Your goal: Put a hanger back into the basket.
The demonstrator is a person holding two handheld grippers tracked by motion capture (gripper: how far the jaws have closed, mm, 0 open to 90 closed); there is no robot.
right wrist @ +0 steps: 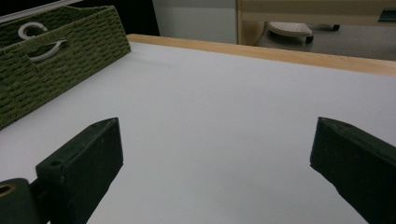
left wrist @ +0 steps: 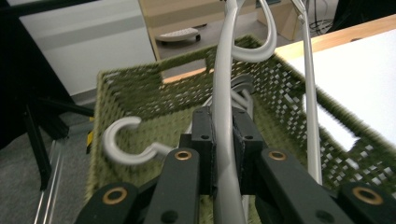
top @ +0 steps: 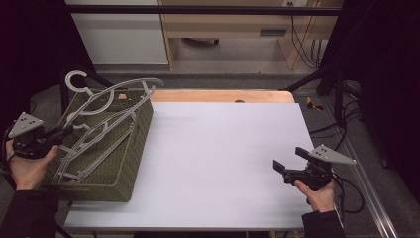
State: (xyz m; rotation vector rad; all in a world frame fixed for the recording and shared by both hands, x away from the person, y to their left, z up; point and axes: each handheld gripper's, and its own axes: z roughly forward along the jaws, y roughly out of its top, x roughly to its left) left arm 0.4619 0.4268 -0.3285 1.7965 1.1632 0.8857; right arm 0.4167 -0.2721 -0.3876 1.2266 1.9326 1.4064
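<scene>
A woven olive-green basket [top: 121, 163], rectangular with a coarse plaited texture and a handle slot cut in its end wall, sits at the left edge of the white tabletop [top: 223, 158], running from the near-left corner toward the far side. Several pale grey plastic hangers [top: 106, 126], smooth and slender with curved hooks, lie piled in it; their long axes run diagonally, from the near-left of the basket up toward its far-right corner, and they rise tilted above the rim.

The left tool [top: 63, 130] is pinching one hanger [left wrist: 226, 140]: in the left gripper view its black pads press on either side of a rounded grey bar that runs straight away from the camera over the basket's inside. A loose hook [left wrist: 123, 147] curls beside it.

The right tool [top: 287, 161] hovers near the tabletop's near-right corner, its blocky black jaws spread wide with bare tabletop between them.
</scene>
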